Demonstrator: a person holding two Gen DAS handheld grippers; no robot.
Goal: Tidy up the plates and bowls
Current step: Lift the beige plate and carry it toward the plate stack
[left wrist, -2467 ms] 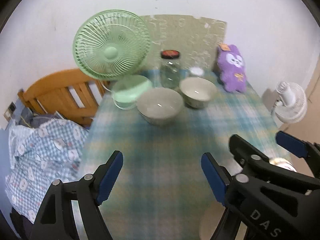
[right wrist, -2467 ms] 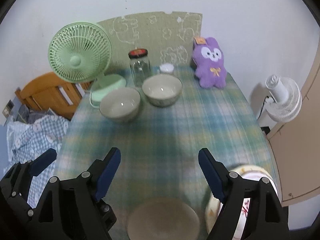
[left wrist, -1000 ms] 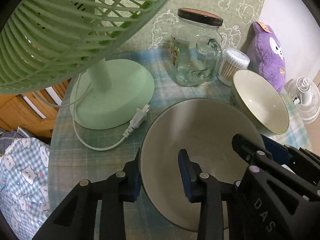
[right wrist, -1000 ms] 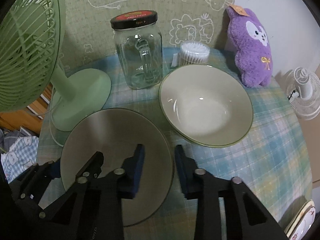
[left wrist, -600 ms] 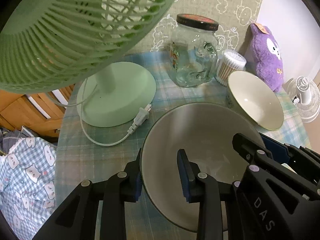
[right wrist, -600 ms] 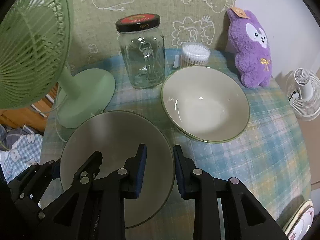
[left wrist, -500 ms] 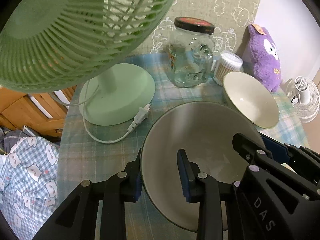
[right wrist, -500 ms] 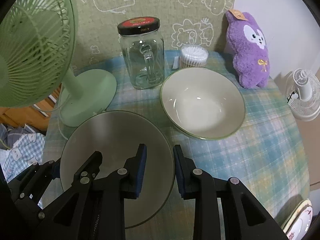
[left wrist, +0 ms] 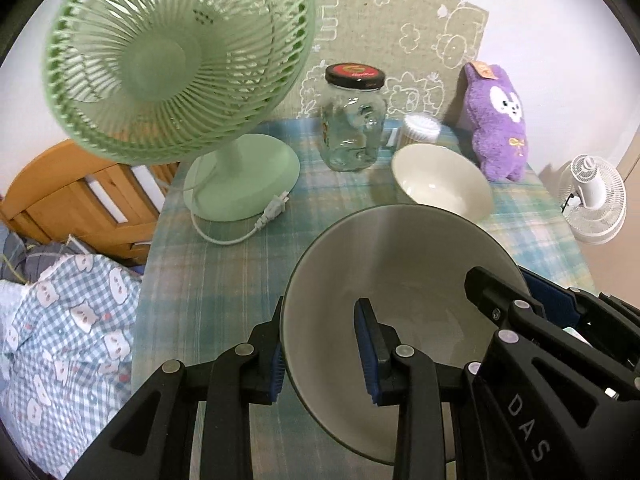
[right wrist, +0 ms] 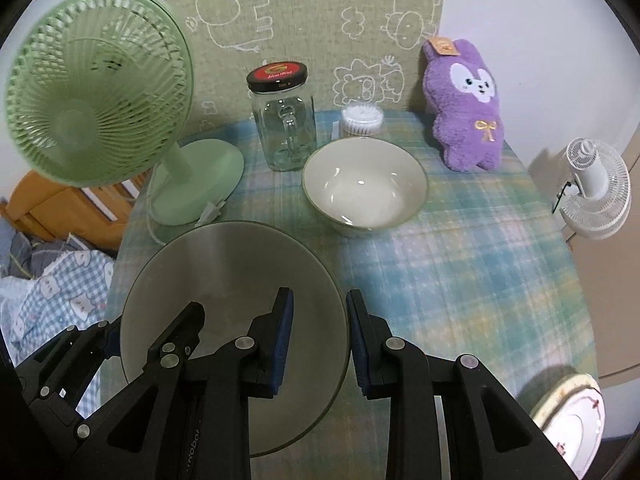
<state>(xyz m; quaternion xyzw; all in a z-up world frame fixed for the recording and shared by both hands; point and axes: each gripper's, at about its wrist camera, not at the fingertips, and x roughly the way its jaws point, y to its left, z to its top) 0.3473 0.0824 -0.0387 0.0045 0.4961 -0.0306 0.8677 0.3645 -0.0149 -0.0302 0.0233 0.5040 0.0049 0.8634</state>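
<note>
A grey-beige bowl is held off the checked tablecloth by both grippers. My left gripper is shut on its left rim, one finger outside and one inside. My right gripper is shut on its right rim; the bowl fills the lower left of the right wrist view. A second cream bowl stands on the table behind, also in the left wrist view. A patterned plate lies at the near right table edge.
A green desk fan with its cord stands at the back left. A glass jar, a cotton swab tub and a purple plush rabbit line the back. A wooden bed frame and bedding lie left; a white fan right.
Both grippers closed on the near bowl's rim and have lifted it and drawn it back toward me; the fan, jar and second bowl now look farther away.
</note>
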